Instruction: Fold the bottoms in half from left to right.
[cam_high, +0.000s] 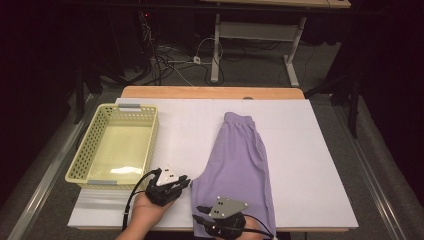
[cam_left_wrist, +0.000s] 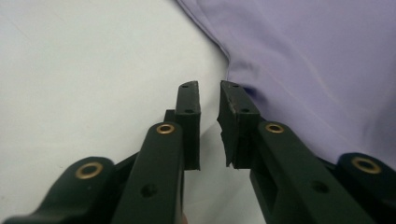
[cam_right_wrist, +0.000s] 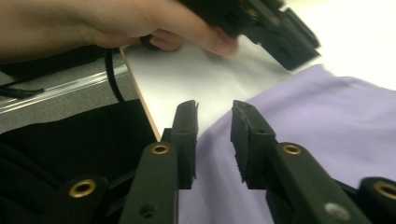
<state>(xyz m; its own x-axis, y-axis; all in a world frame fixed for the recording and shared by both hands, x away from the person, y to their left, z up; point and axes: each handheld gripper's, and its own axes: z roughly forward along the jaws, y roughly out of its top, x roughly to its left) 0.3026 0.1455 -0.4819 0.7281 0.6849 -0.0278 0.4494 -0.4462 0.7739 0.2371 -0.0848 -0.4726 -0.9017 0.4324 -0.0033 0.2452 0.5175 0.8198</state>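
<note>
L gripper (cam_left_wrist: 209, 100) jaws slightly apart, nothing gripped, tips at the lilac shorts (cam_high: 239, 165) edge. R gripper (cam_right_wrist: 214, 122) likewise released, over the shorts' hem.

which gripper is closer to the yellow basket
Left. The left gripper sits just off the yellow basket's near right corner; the right gripper is farther right, at the purple shorts' hem.

- A white surface (cam_high: 310, 150) with a wooden far edge (cam_high: 212, 92) sits under bright light.
- Grey floor (cam_high: 250, 65) lies beyond, strewn with tangled cables (cam_high: 170, 57).
- Another desk's white legs (cam_high: 292, 62) stand behind.
- The room's sides are dark.
</note>
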